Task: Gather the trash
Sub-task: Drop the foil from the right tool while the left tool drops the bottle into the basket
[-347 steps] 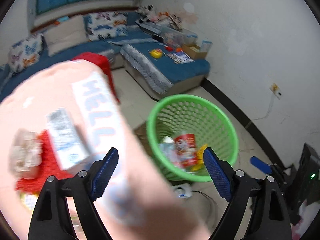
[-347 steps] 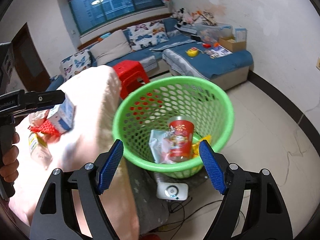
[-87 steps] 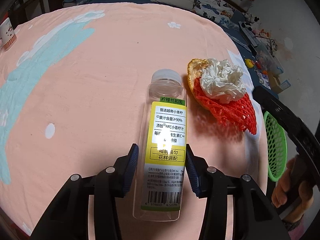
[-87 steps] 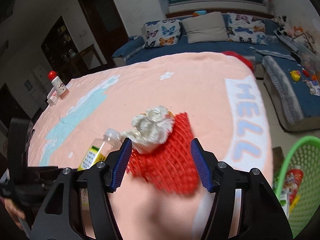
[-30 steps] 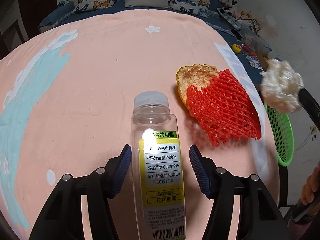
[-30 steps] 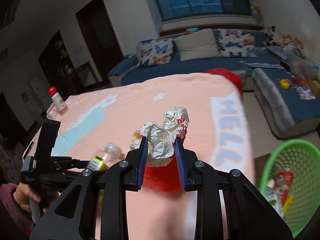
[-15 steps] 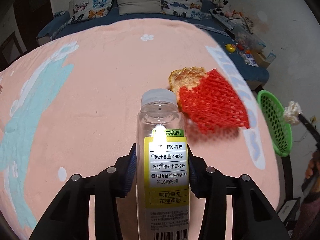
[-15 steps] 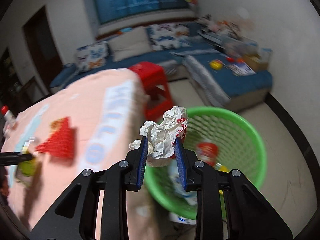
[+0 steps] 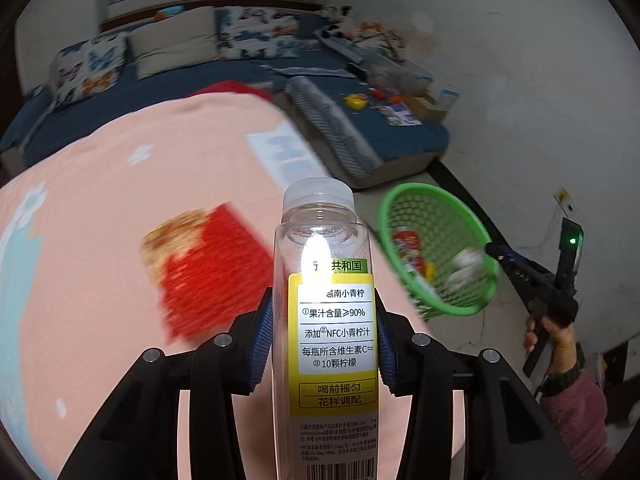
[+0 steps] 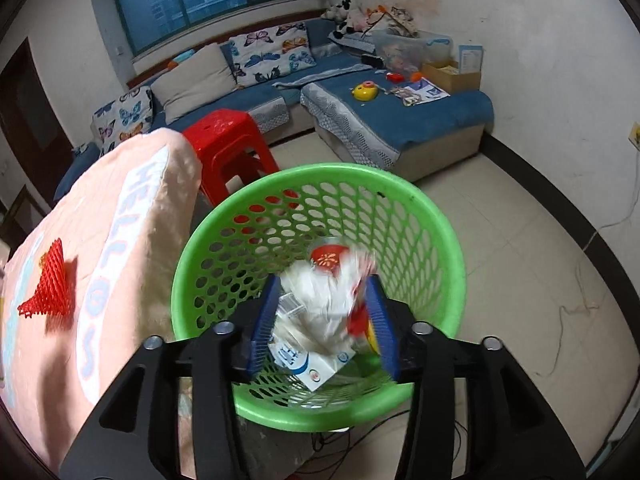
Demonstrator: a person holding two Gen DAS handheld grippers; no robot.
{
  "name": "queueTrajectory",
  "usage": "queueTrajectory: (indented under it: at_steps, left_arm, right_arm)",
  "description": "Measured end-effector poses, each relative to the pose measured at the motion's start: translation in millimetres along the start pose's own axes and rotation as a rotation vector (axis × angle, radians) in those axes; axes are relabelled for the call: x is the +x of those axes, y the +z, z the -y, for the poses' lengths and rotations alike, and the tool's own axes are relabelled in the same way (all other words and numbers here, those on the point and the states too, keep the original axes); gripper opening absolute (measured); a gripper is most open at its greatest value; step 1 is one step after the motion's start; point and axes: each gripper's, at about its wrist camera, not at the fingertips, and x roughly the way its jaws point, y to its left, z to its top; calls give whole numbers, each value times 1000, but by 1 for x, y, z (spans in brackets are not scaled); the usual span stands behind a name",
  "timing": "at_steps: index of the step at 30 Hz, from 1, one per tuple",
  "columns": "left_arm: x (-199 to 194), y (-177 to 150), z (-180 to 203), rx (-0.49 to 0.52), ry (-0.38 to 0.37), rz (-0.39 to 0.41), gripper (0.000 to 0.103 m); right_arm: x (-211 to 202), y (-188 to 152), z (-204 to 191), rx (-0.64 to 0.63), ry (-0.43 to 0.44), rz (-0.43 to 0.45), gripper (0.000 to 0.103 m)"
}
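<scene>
Green basket (image 10: 400, 184) under R hand-held gripper (image 10: 324, 320), crumpled paper (image 10: 320, 300) blurred.

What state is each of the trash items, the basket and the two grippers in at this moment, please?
Left gripper: shut on the juice bottle.
Juice bottle: capped, looks empty, lifted off the table.
Right gripper: open over the basket.
Crumpled paper wad: blurred between the jaws; appears to be dropping.
Green basket: upright, partly filled.
Red foam net: lying on the tablecloth, over the orange peel.
</scene>
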Motion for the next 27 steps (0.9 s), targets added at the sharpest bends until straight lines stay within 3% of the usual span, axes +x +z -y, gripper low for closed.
queueTrajectory:
  at_steps: [7, 16, 27]
  left_arm:
    - [63, 41, 82, 111, -95, -32, 43]
    - [154, 60, 175, 204, -152, -124, 43]
    - [233, 61, 223, 226, -158, -228, 44]
  right_arm:
    - [-30, -4, 16, 1, -4, 63, 56]
    - [-68, -27, 47, 22, -44, 123, 60]
    - [-79, -52, 72, 81, -56, 133, 62]
